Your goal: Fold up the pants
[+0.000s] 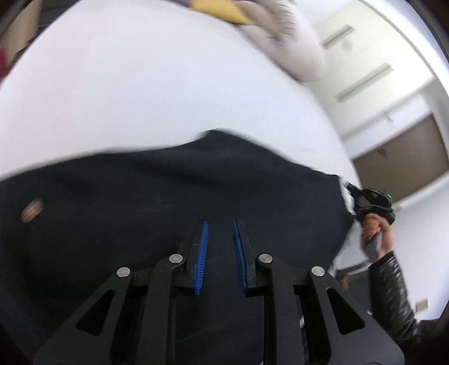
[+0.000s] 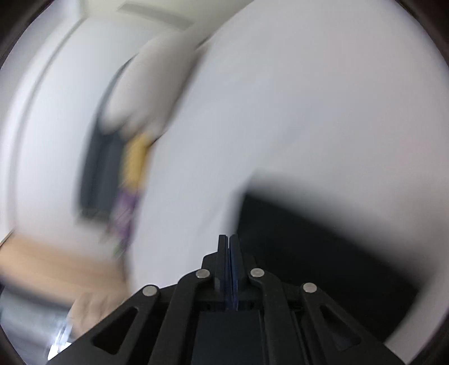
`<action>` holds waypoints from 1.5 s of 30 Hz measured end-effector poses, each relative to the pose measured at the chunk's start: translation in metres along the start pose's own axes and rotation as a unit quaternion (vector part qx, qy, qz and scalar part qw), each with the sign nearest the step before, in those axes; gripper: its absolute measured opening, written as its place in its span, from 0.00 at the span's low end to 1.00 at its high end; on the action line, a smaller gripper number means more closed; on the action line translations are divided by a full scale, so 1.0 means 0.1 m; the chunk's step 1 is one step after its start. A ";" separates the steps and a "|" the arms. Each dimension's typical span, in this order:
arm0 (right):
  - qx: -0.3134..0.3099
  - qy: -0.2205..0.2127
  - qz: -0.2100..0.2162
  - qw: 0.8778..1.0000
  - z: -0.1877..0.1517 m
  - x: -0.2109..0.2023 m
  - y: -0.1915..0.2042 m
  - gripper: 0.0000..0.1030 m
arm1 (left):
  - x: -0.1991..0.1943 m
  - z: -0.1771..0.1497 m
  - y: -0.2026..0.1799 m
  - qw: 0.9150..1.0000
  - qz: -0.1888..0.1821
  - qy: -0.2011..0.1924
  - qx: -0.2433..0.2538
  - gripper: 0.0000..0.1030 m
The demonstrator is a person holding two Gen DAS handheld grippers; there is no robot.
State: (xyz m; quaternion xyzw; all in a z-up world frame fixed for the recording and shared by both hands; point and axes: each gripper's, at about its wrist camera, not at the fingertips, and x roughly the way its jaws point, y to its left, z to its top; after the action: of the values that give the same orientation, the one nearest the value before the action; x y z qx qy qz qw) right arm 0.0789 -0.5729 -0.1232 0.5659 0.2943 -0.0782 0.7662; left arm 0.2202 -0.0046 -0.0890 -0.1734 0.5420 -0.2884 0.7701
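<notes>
Mid-fold, apparently: dark pants (image 1: 168, 202) spread across lower frame on white table (image 1: 140, 84); left gripper (image 1: 220, 244) spread above cloth, pinching nothing; right gripper (image 2: 229, 252) pressed together at pants' edge, hold unclear; next calls for carrying that edge over.

Right wrist view: motion-blurred throughout.
Pants (image 2: 322, 247): edges smeared, cut off at lower right.
Yellow item (image 1: 221, 9): cropped by top edge.

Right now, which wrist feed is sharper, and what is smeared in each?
Left wrist view is sharper: the tongs and the dark pants read fairly clearly, only the far pile smears. Right wrist view is heavily motion-blurred: pants edge and background streak; only its tongs stay crisp.
</notes>
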 end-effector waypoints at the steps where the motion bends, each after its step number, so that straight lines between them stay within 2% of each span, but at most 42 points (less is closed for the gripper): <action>1: -0.018 0.034 0.021 0.999 -0.19 0.11 0.13 0.05 | 0.06 0.06 -0.06 1.000 -0.006 0.004 0.015 0.18; 3: -0.050 0.110 0.061 0.991 -0.66 0.42 0.40 0.05 | 0.36 0.19 -0.27 0.998 -0.014 0.023 0.052 0.18; 5: -0.069 0.199 0.079 0.974 -1.24 0.87 0.62 0.05 | 0.62 0.25 -0.25 0.998 0.002 0.040 0.058 0.18; 6: -0.086 0.240 0.078 0.964 -1.52 1.09 0.72 0.05 | 0.75 0.27 -0.11 0.997 0.028 0.044 0.051 0.18; 7: -0.102 0.267 0.069 0.956 -1.67 1.26 0.77 0.05 | 0.76 0.27 0.00 0.998 0.020 0.041 0.038 0.18; 8: -0.119 0.287 0.055 0.949 -1.84 1.40 0.82 0.05 | 0.71 0.26 0.15 0.999 -0.006 0.031 0.014 0.18; 9: -0.129 0.305 0.029 0.943 -1.97 1.57 0.79 0.03 | 0.62 0.24 0.29 1.000 -0.013 0.019 -0.007 0.18; 10: -0.128 0.302 0.017 0.944 -1.98 1.63 0.74 0.00 | 0.50 0.22 0.38 1.000 -0.002 0.009 -0.011 0.18; 12: -0.106 0.284 0.043 0.952 -1.86 1.66 0.64 0.00 | 0.26 0.17 0.56 1.000 0.021 -0.006 -0.003 0.18; 13: -0.107 0.273 0.040 0.955 -1.81 1.62 0.62 0.00 | 0.11 0.13 0.72 1.000 0.020 -0.016 -0.015 0.18; 15: -0.107 0.248 0.028 0.962 -1.67 1.55 0.59 0.00 | -0.12 0.06 0.97 0.998 -0.007 -0.040 -0.046 0.18; 18: -0.092 0.197 0.004 0.976 -1.38 1.29 0.43 0.00 | -0.47 -0.09 1.26 0.996 -0.006 -0.067 -0.064 0.18; 22: -0.044 0.130 -0.051 0.989 -1.03 0.96 0.26 0.01 | -0.81 -0.26 1.46 0.994 0.027 -0.085 -0.064 0.18; 24: -0.051 0.125 -0.049 0.990 -1.10 0.83 0.35 0.05 | -1.00 -0.30 1.50 0.991 0.048 -0.102 -0.066 0.18; 27: -0.092 0.184 0.017 0.978 -1.48 0.94 0.74 0.05 | -1.23 -0.35 1.43 0.988 0.065 -0.117 -0.078 0.18; 30: -0.137 0.267 0.060 0.952 -2.11 1.37 1.13 0.11 | -1.27 -0.35 1.19 0.989 0.057 -0.119 -0.059 0.18; 33: -0.141 0.335 0.074 0.929 -2.58 1.96 1.34 0.12 | -1.03 -0.38 1.16 0.991 0.078 -0.082 -0.065 0.18; 34: -0.139 0.348 0.061 0.925 -2.72 2.10 1.31 0.12 | -0.92 -0.41 1.17 0.991 0.083 -0.071 -0.073 0.18; 35: -0.137 0.345 0.042 0.928 -2.73 2.20 1.27 0.02 | -0.90 -0.46 1.23 0.991 0.078 -0.081 -0.077 0.18; 37: -0.102 0.335 0.051 0.935 -2.56 2.32 1.14 0.00 | -0.95 -0.52 1.34 0.990 0.050 -0.094 -0.094 0.18; 39: -0.073 0.315 0.068 0.944 -2.33 2.33 1.03 0.00 | -0.92 -0.51 1.35 0.990 0.047 -0.089 -0.095 0.18; 41: -0.087 0.262 0.050 0.960 -2.09 2.28 1.00 0.00 | -0.96 -0.52 1.35 0.990 0.051 -0.089 -0.091 0.18; 42: -0.062 0.223 0.043 0.972 -1.81 2.19 0.86 0.00 | -0.95 -0.52 1.35 0.990 0.053 -0.090 -0.091 0.18; 44: 0.001 0.164 0.029 0.986 -1.44 1.91 0.50 0.00 | -0.93 -0.49 1.31 0.990 0.055 -0.091 -0.088 0.18; 45: 0.030 0.121 0.007 0.992 -1.18 1.70 0.36 0.00 | -0.94 -0.50 1.31 0.990 0.055 -0.092 -0.087 0.18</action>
State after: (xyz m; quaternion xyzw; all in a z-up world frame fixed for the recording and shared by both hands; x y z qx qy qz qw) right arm 0.1912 -0.4162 -0.2077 0.5962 0.3782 -0.0121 0.7080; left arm 0.1834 0.1585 -0.1133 -0.2356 0.5005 -0.1799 0.8134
